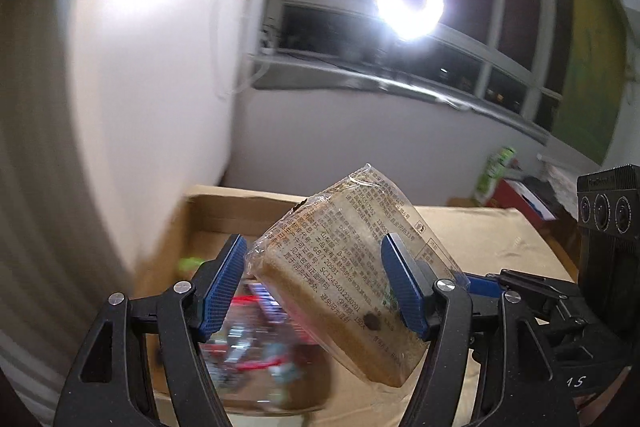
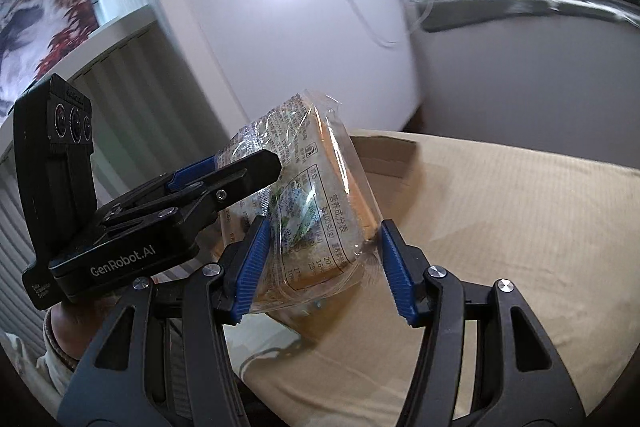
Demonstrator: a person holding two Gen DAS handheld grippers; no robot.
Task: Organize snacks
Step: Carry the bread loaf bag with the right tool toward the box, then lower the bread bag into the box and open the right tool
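Note:
A tan cake-like snack in a clear printed wrapper (image 1: 340, 271) is held up in the air between both grippers. My left gripper (image 1: 316, 283) has its blue pads on either side of the pack and is shut on it; the right pad (image 1: 400, 279) presses the wrapper. In the right wrist view the same pack (image 2: 316, 203) lies between my right gripper's (image 2: 320, 267) blue fingers, which stand wide on either side of it with a gap at the right pad (image 2: 394, 275). The left gripper (image 2: 240, 167) shows there clamping the pack's far end.
An open cardboard box (image 1: 224, 215) sits below on a beige cloth-covered surface (image 2: 500, 227), with blurred red and green packets (image 1: 256, 343) inside. A white cabinet (image 2: 280, 27) stands behind. A ring light (image 1: 410, 1) glares at the window. Red and green items (image 1: 500, 179) lie far right.

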